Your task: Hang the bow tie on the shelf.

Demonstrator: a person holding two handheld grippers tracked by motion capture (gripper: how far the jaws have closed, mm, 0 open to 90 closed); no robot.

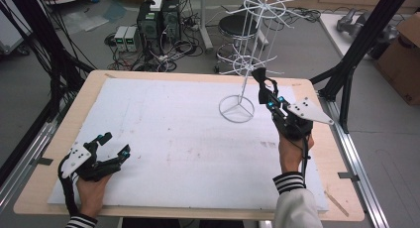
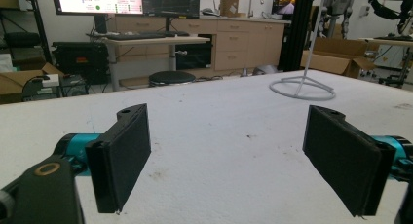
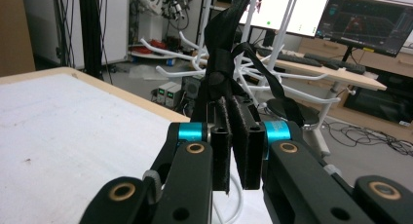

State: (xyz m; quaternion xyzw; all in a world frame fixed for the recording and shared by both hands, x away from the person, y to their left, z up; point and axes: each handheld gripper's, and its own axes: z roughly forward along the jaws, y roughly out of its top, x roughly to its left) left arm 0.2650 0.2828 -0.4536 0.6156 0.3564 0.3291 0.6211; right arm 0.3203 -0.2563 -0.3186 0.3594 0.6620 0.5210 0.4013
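Note:
My right gripper (image 1: 266, 92) is raised at the right of the table, shut on a black strap (image 1: 258, 76). In the right gripper view the black strap (image 3: 220, 44) sticks up from between the closed pads of the right gripper (image 3: 234, 141), with a loop hanging off to the right. The strap is close beside the pole of a white wire rack (image 1: 247, 54), whose ring base (image 1: 236, 109) stands on the white sheet. The rack's arms (image 3: 180, 72) spread just behind the strap. My left gripper (image 1: 116, 142) rests open near the front left; between its pads (image 2: 122, 156) is bare sheet.
A white foam sheet (image 1: 173, 139) covers the wooden table (image 1: 94, 79). The rack's base (image 2: 302, 90) lies far off in the left gripper view. Beyond the table are a stool (image 1: 236, 25), computer boxes (image 1: 158, 20) with cables, and black frame struts (image 1: 361, 44) at the right.

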